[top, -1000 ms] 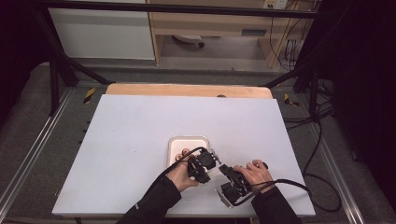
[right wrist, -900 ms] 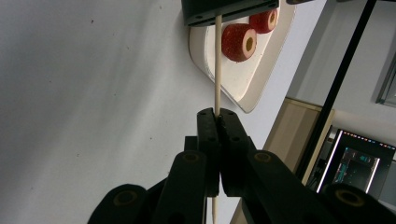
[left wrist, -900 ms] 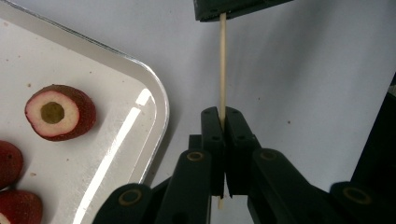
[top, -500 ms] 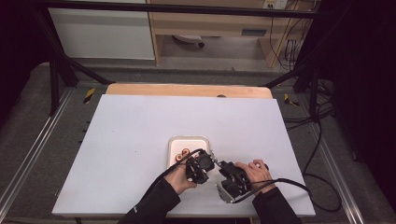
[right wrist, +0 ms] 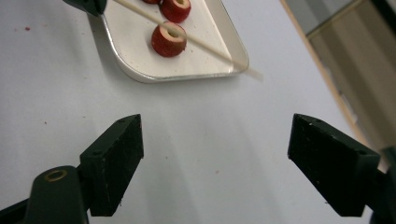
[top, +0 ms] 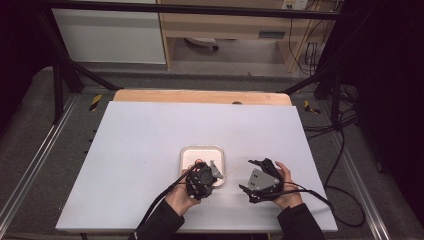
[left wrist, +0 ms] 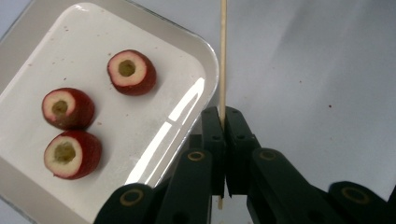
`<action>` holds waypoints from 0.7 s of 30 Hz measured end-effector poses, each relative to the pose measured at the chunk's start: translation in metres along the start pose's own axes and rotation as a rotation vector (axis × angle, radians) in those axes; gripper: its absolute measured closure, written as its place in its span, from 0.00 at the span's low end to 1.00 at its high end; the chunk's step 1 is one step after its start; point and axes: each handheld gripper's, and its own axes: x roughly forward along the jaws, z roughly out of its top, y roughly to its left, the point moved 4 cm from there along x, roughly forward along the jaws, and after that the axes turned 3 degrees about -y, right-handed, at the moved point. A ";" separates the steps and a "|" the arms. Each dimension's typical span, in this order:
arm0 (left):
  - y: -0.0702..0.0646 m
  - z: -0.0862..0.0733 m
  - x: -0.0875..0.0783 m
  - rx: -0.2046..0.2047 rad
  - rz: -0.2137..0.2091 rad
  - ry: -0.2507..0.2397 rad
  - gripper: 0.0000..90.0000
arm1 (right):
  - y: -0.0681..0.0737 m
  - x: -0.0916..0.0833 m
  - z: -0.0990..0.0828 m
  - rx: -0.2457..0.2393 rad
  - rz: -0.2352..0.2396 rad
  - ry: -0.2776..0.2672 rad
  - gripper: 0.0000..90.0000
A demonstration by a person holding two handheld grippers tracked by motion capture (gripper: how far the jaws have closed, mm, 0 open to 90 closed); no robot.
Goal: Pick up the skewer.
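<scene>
A white tray (left wrist: 208, 65) holds three cored red fruit pieces (left wrist: 131, 72) (left wrist: 67, 108) (left wrist: 72, 154). My left gripper (left wrist: 223, 119) is shut on a thin wooden skewer (left wrist: 223, 56) that sticks out past the tray's edge. From above, the left gripper (top: 210, 176) sits at the tray's (top: 187, 152) near edge. My right gripper (top: 250, 176) is off to its right over bare table. Its jaws have just been opening, and they stand wide with nothing between them (right wrist: 215, 158). Ahead of them the skewer (right wrist: 201, 44) crosses over a fruit piece (right wrist: 169, 39) in the tray (right wrist: 135, 60).
The white table top (top: 150, 150) has a wooden strip (top: 200, 96) along its far edge. Cables (top: 320, 197) trail from both grippers toward the near edge. Metal frame rails run along both sides.
The right gripper has pulled away to the right from the left gripper and the skewer, and its jaws have opened. The left gripper shifted slightly left, still holding the skewer.
</scene>
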 end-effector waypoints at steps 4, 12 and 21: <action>0.003 -0.009 -0.006 -0.060 0.022 -0.066 0.98 | -0.005 0.000 -0.009 0.189 0.034 0.011 0.15; 0.003 -0.027 -0.015 -0.171 0.075 -0.208 0.98 | -0.012 0.002 -0.020 0.459 0.102 0.023 0.08; 0.003 -0.048 -0.020 -0.269 0.116 -0.357 0.98 | -0.015 0.005 -0.018 0.597 0.144 0.017 0.05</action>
